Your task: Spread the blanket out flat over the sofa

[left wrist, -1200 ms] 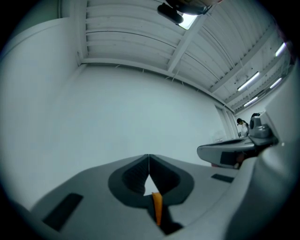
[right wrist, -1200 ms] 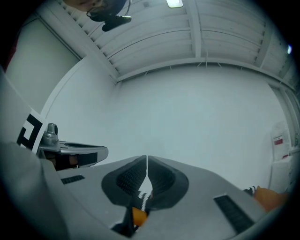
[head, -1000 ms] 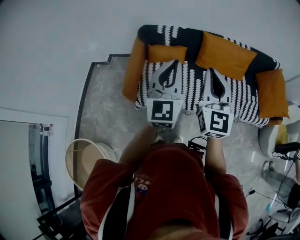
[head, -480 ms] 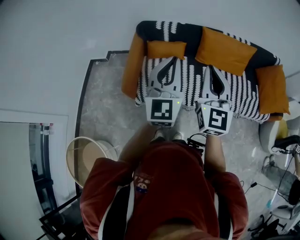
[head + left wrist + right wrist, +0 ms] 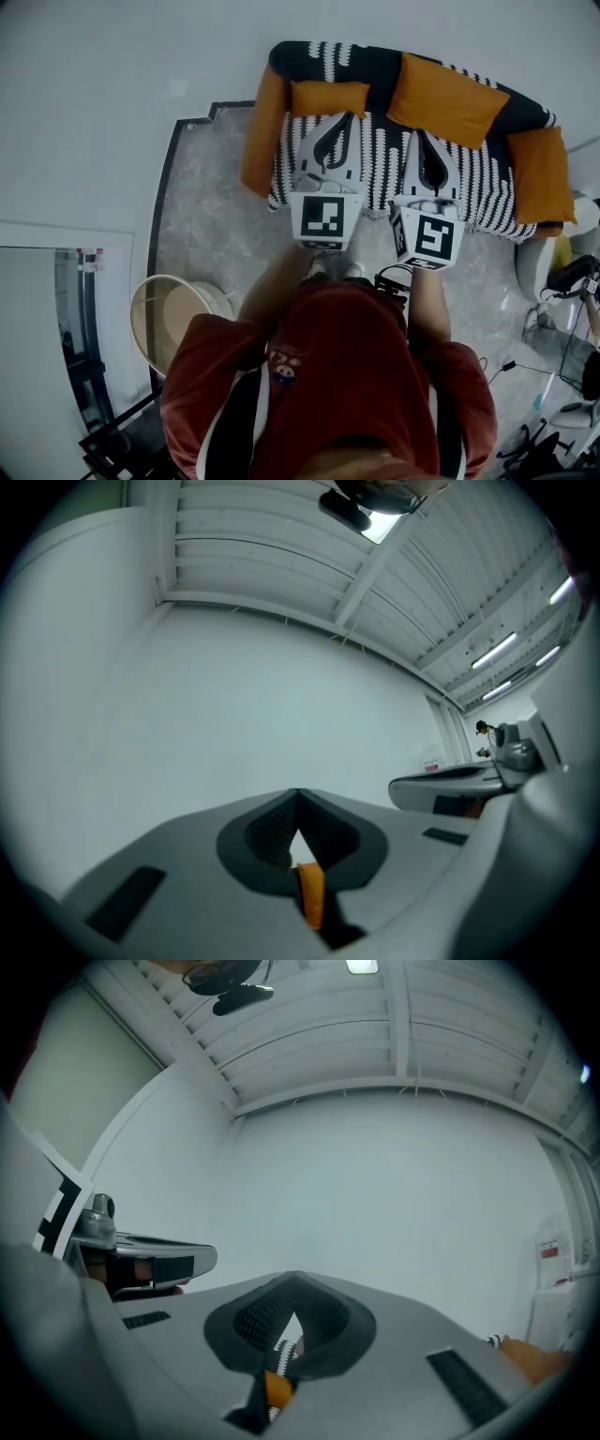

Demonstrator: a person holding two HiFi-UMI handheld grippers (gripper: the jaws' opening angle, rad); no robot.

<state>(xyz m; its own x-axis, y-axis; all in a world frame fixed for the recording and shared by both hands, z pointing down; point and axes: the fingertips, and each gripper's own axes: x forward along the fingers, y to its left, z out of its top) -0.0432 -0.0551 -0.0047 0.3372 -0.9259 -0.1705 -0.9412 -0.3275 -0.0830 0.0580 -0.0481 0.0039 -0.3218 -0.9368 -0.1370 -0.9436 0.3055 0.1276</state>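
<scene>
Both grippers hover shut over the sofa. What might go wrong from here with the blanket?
1. The small orange cushion and the large orange cushion rest on the striped blanket; tugging an edge may drag them or bunch the cloth.
2. The left gripper and right gripper are shut and seem empty; pressing closed fingers down could wrinkle the blanket.
3. A black cable lies by the feet, a possible trip hazard.

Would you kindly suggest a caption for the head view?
Person facing the sofa with its striped blanket, left hand-held gripper and right hand-held gripper both shut.
</scene>
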